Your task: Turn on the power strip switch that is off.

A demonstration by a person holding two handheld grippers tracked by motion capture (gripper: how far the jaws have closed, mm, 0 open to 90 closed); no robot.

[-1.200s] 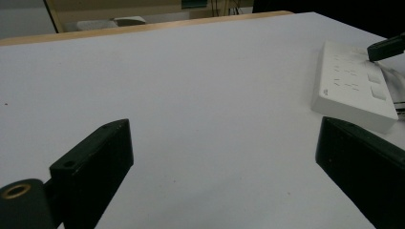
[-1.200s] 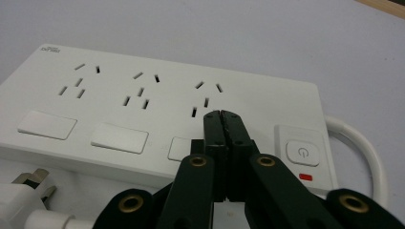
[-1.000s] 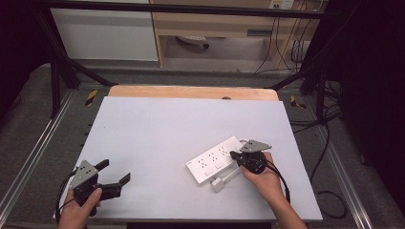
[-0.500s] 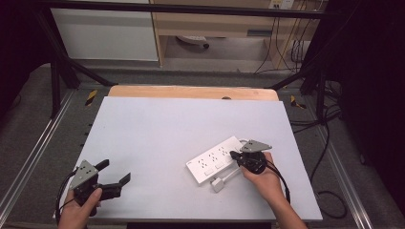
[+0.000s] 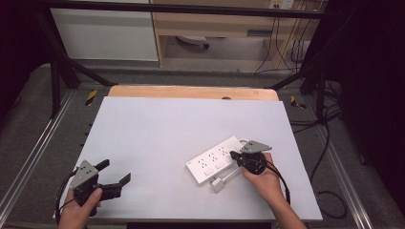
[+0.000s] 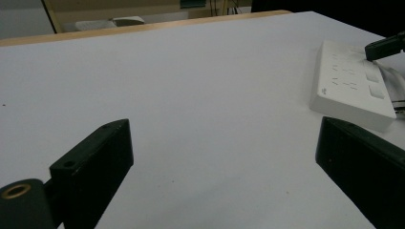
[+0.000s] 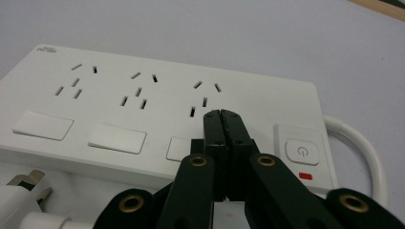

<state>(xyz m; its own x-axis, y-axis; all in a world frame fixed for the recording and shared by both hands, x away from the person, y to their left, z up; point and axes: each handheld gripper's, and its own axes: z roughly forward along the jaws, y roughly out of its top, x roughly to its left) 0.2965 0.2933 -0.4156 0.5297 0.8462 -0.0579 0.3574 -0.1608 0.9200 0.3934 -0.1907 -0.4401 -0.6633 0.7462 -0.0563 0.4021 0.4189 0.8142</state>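
- Left gripper [image 5: 117, 180], near the tabletop's [image 5: 167, 129] front left corner, jaws spread wide over bare surface.
- Right gripper [image 7: 222, 117], jaws pressed together, tips on the white power strip [image 5: 217, 159].
- The strip lies right of centre, its plug [image 5: 218, 184] beside it.

The power strip [image 5: 217, 161] lies on the table's [image 5: 157, 133] right half, its plug [image 5: 218, 183] just before it.
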